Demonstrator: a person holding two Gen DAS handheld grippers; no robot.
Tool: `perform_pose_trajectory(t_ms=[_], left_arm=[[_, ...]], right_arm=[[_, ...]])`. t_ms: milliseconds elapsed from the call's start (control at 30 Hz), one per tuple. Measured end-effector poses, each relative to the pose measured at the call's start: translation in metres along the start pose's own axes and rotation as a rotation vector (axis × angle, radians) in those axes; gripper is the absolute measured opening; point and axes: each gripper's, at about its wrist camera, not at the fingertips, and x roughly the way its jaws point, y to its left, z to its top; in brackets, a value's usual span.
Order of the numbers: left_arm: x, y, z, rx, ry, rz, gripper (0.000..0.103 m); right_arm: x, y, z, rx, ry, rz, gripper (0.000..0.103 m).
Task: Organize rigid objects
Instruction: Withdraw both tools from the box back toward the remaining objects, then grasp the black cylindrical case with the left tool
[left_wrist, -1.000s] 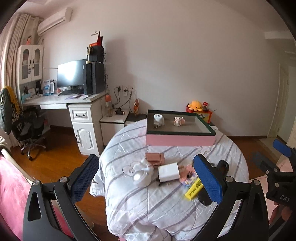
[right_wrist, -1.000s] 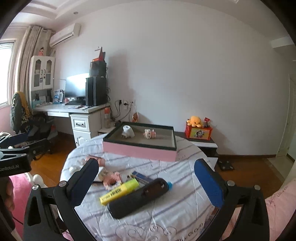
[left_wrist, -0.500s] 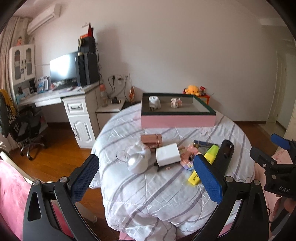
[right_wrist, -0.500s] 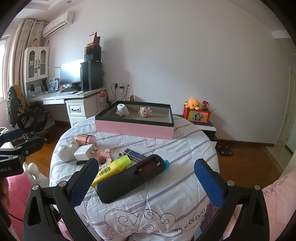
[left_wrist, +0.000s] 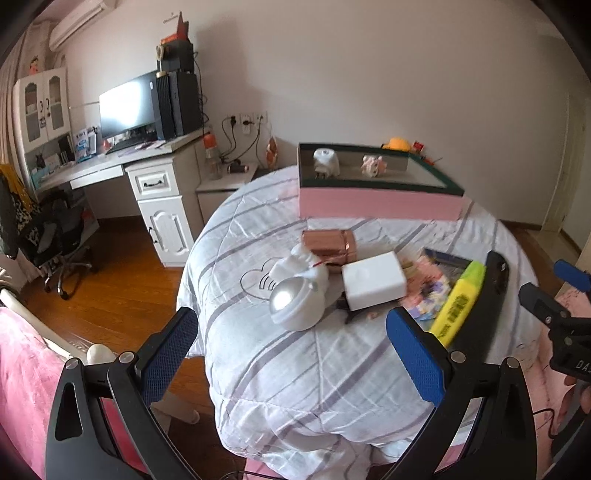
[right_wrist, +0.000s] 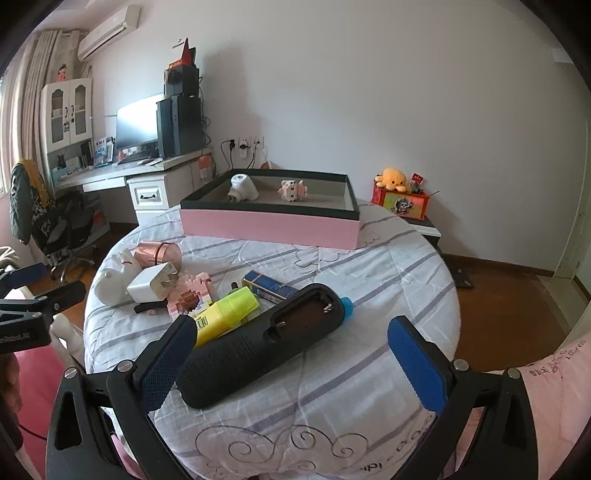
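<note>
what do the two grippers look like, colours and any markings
Both are black plastic frames with triangular cut-outs and silver screws. The left gripper and right gripper have two fingers faced with textured blue pads. Partial white lettering marks each body, seen from the opposite camera.

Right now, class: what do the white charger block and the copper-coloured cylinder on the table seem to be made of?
White charger block: probably matte hard plastic, with smooth, dull faces and metal prongs. Copper-coloured cylinder: looks like metal or metallic foil, given its shiny, streaked reflections; which is unclear.
</note>
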Motion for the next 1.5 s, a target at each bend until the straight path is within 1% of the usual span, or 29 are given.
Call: perform_pose_trajectory(t_ms=[100,200,333,467,567,633,767,867,967,1000,1033,1067,1100,1133,1167,1233,1333,1400,1500], left_arm=[[0.008,-0.003,0.001,-0.006,0.015,-0.019,0.103],[0.015,-0.014,0.001,0.001,0.028,-0.046,0.103],[0.022,-0.032,-0.002,0.041,0.043,-0.069,0.103],[0.021,-0.039,-0.009,0.07,0.06,-0.08,0.103],[0.014,-0.046,-0.017,0.089,0.054,-0.134,0.103],[0.009,-0.056,-0.022,0.113,0.047,-0.169,0.103],[0.007,-0.082,-0.03,0.174,0.045,-0.203,0.103],[0.003,-0.104,-0.036,0.233,0.025,-0.204,0.103],[0.0,-0.121,-0.039,0.28,0.001,-0.202,0.099],[-0.001,-0.127,-0.039,0.296,-0.012,-0.193,0.094],[-0.001,-0.134,-0.04,0.313,-0.017,-0.19,0.09],[0.0,-0.139,-0.041,0.324,-0.015,-0.196,0.09],[0.002,-0.144,-0.041,0.334,-0.008,-0.203,0.087],[0.003,-0.15,-0.042,0.342,-0.004,-0.201,0.08],[0.005,-0.154,-0.041,0.345,-0.001,-0.195,0.078],[0.006,-0.159,-0.042,0.341,0.004,-0.203,0.078],[0.011,-0.166,-0.041,0.341,0.016,-0.192,0.075],[0.015,-0.17,-0.04,0.344,0.018,-0.169,0.072],[0.021,-0.173,-0.038,0.347,0.022,-0.146,0.072]], right_arm=[[0.006,0.004,0.0,-0.01,0.013,0.002,0.103],[0.012,0.005,-0.001,-0.012,0.035,-0.007,0.103],[0.015,-0.003,-0.005,0.005,0.062,-0.016,0.103],[0.019,-0.011,-0.013,0.041,0.099,0.001,0.103],[0.02,-0.017,-0.018,0.065,0.116,0.009,0.103],[0.021,-0.021,-0.019,0.073,0.121,0.007,0.103],[0.022,-0.03,-0.018,0.085,0.125,-0.006,0.103],[0.02,-0.04,-0.019,0.1,0.13,-0.017,0.103],[0.019,-0.05,-0.021,0.117,0.14,-0.024,0.103],[0.019,-0.054,-0.022,0.123,0.141,-0.023,0.103],[0.019,-0.056,-0.023,0.127,0.147,-0.015,0.103],[0.019,-0.059,-0.024,0.13,0.15,-0.009,0.103],[0.02,-0.061,-0.025,0.13,0.153,-0.01,0.103],[0.02,-0.063,-0.026,0.13,0.157,-0.008,0.103],[0.021,-0.065,-0.026,0.131,0.156,-0.002,0.103],[0.021,-0.069,-0.027,0.133,0.157,0.013,0.103],[0.024,-0.074,-0.029,0.134,0.165,0.036,0.103],[0.027,-0.076,-0.03,0.134,0.171,0.054,0.103],[0.03,-0.077,-0.031,0.134,0.177,0.082,0.103]])
